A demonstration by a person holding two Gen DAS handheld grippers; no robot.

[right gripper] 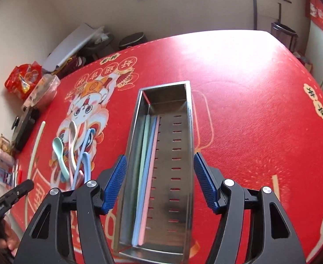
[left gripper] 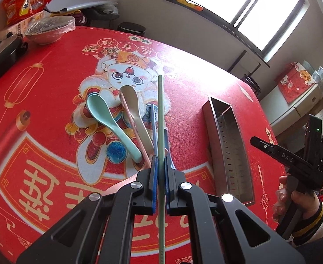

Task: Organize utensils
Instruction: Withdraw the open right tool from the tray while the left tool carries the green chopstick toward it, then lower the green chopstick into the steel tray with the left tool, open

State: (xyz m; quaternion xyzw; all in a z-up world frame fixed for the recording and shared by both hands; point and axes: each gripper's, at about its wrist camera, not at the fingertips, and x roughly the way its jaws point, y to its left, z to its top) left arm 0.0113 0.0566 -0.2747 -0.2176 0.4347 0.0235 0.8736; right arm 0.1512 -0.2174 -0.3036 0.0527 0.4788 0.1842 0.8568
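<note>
My left gripper (left gripper: pixel 160 158) is shut on a pale green chopstick (left gripper: pixel 160 110), which points away over the red mat. Below it on the mat lie a mint spoon (left gripper: pixel 104 118), a beige spoon (left gripper: pixel 135 110), a pink chopstick (left gripper: pixel 131 123) and a blue chopstick (left gripper: pixel 153 127). The steel tray (left gripper: pixel 212 132) stands to their right. My right gripper (right gripper: pixel 159 155) hovers open over that tray (right gripper: pixel 189 132) with nothing between its pads. Along the tray's left side lie a green chopstick (right gripper: pixel 145 136), a blue chopstick (right gripper: pixel 144 182) and a pink chopstick (right gripper: pixel 151 176).
A film-covered bowl (left gripper: pixel 49 28), snack bags (left gripper: pixel 24 0) and a black case (left gripper: pixel 0 55) crowd the far left of the table. A person's hand (left gripper: pixel 293 200) grips the right tool near the tray's end. The spoons (right gripper: pixel 60 154) lie left of the tray.
</note>
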